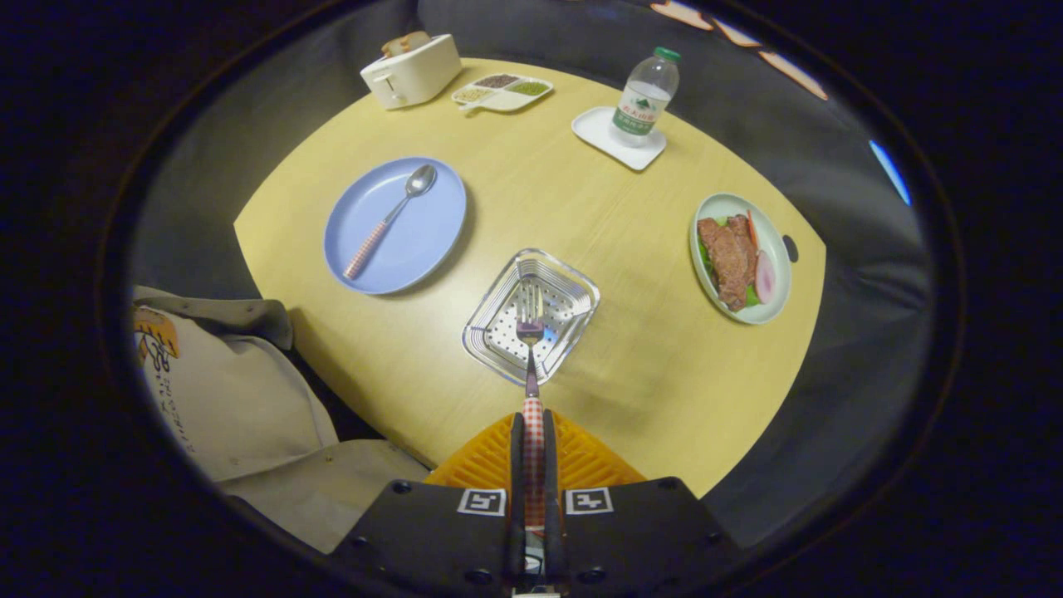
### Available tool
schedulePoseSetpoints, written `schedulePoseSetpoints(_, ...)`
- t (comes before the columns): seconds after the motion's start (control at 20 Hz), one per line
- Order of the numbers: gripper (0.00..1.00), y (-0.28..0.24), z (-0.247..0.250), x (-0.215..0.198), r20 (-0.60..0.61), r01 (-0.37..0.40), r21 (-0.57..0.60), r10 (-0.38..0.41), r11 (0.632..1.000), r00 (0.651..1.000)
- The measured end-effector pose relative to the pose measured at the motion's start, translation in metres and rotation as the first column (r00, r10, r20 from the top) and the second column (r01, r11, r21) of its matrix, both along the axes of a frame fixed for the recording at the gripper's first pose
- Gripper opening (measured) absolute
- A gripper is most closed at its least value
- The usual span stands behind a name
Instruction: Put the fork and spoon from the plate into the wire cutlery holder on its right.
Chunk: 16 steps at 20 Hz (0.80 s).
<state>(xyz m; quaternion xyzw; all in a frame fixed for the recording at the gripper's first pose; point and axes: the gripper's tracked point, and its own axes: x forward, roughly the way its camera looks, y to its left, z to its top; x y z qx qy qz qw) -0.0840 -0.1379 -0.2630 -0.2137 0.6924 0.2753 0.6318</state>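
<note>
Gripping the fork point(531, 349) by its checked handle, our gripper point(532, 432) had both fingers pressed on it, the tines hanging over the wire cutlery holder point(498, 328) just ahead. We saw the spoon point(390, 218) lying on the blue plate point(432, 241), to the holder's left and a little farther off. We judged the risk was in the release: let go while tilted, the fork could catch the holder's rim and tip out onto the table point(648, 365), or knock the light holder askew.

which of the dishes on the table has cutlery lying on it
The blue plate: a spoon lies on it. The fork is clamped in the gripper.
</note>
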Motion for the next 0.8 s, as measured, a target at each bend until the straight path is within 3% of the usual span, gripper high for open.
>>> schedulePoseSetpoints(0.5,0.12,0.010,-0.035,0.008,-0.120,-0.059,-0.096,0.047,0.994,0.992)
schedulePoseSetpoints(0.8,0.15,0.017,-0.036,0.015,-0.105,-0.017,-0.098,0.007,0.995,0.994)
